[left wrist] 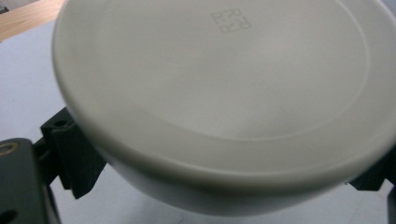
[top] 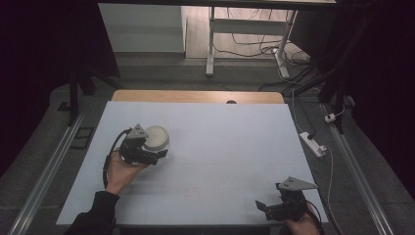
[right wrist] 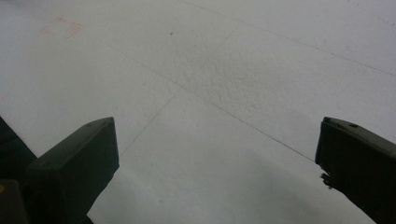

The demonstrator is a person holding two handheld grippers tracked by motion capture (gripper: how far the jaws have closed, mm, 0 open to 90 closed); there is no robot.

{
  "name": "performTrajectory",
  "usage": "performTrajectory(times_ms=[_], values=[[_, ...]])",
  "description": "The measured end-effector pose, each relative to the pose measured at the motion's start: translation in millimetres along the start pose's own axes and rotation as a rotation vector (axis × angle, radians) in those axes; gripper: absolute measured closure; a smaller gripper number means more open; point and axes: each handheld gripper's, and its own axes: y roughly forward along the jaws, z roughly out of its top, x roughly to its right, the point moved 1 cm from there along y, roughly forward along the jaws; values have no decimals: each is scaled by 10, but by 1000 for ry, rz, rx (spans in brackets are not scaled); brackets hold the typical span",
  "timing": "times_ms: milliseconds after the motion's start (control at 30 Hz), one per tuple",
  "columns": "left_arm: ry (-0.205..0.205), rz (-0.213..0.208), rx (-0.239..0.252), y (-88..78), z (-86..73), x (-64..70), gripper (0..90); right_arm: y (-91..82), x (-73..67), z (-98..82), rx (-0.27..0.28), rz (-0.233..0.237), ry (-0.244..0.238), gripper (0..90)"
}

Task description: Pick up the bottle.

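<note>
A white round bowl (top: 157, 137) sits at the left of the pale blue table (top: 220, 147). In the left gripper view the bowl (left wrist: 224, 93) is very close, its flat face stamped with a small square logo. My left gripper (top: 155, 152) has one black jaw on each side of the bowl's lower body, spread wide and touching it. A hand holds that gripper from below. My right gripper (top: 268, 208) rests near the table's front right corner. Its jaws stand open over bare table (right wrist: 210, 116) with nothing between them.
A wooden strip (top: 195, 96) runs along the table's far edge. Metal rails (top: 44, 181) flank the table. A white power strip (top: 313, 143) and cables lie on the floor at the right. A white desk frame (top: 244, 29) stands beyond the table.
</note>
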Motion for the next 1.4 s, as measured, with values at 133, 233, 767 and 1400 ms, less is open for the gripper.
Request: performTrajectory(times_ms=[133,233,767,1400], values=[[22,-21,5,-6,35,75,73,0,-1,0,0,0,-1,0],[37,-35,10,-14,56,137,73,0,-2,0,0,-1,-1,0],[117,-128,22,6,167,528,73,0,-10,0,-1,0,-6,0],[184,-223,10,145,263,916,73,1,-13,0,-1,2,-10,0]])
